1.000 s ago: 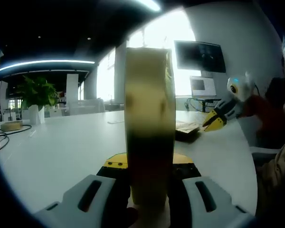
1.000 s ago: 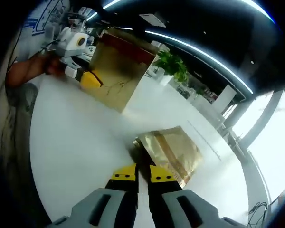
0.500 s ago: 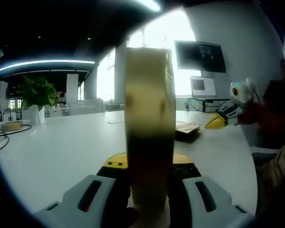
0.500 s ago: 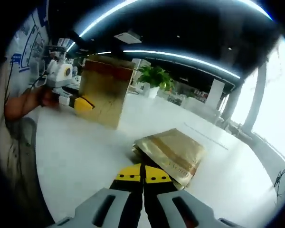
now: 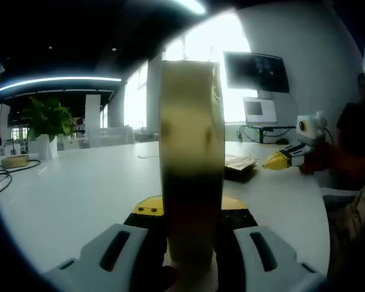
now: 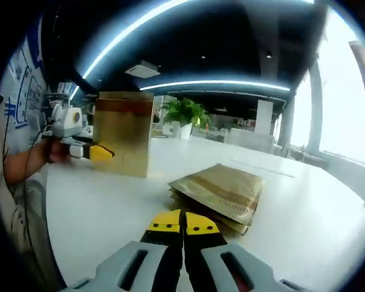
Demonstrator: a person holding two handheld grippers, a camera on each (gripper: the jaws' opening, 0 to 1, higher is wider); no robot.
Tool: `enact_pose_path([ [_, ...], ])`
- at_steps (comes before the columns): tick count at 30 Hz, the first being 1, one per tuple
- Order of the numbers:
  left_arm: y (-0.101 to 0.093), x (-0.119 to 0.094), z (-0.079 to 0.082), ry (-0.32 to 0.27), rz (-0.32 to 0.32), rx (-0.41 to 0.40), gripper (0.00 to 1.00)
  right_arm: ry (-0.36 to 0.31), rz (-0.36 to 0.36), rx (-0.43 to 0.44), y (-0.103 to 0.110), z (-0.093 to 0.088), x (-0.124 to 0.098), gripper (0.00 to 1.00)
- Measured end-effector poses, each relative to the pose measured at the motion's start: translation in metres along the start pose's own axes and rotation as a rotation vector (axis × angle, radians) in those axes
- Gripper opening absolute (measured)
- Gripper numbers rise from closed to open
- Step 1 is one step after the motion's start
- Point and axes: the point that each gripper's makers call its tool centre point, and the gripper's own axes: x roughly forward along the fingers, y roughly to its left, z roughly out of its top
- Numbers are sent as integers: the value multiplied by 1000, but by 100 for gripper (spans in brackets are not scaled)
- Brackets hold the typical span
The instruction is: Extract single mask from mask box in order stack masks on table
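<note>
The left gripper (image 5: 191, 234) is clamping the upright gold mask box (image 6: 121, 134) on the worktop (image 6: 304, 207). The right gripper (image 6: 182, 222) is hovering, jaws together and empty, near the stacked masks (image 6: 222, 194). These flat packets look light and slippery, so I'd pinch an edge.

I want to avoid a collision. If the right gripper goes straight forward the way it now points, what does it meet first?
Most likely the stack of gold mask packets lying on the white table, just ahead of the right gripper. Its tongs are closed and empty. Depth is hard to judge.
</note>
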Motion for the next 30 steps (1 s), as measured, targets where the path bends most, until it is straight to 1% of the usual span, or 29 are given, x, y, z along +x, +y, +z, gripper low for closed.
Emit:
enact_pose_path([
  [2,1,0,0,0,0,0,20,-26,4,20,-2,4,0,0],
  [4,0,0,0,0,0,0,20,-25,5,37,-4,3,-1,0],
  [8,0,0,0,0,0,1,20,-46,5,51,-4,5,-1,0],
  [18,0,-1,0,0,0,2,20,-68,4,55,-7,7,-2,0],
  [19,0,-1,0,0,0,2,20,-69,8,50,-6,7,-2,0],
  [21,-1,-1,0,0,0,3,20,-53,-12,28,-7,5,-1,0],
  [23,-1,-1,0,0,0,3,20,-57,-2,11,-4,5,-1,0],
  [30,0,0,0,0,0,3,20,-66,-6,22,-7,6,-2,0],
])
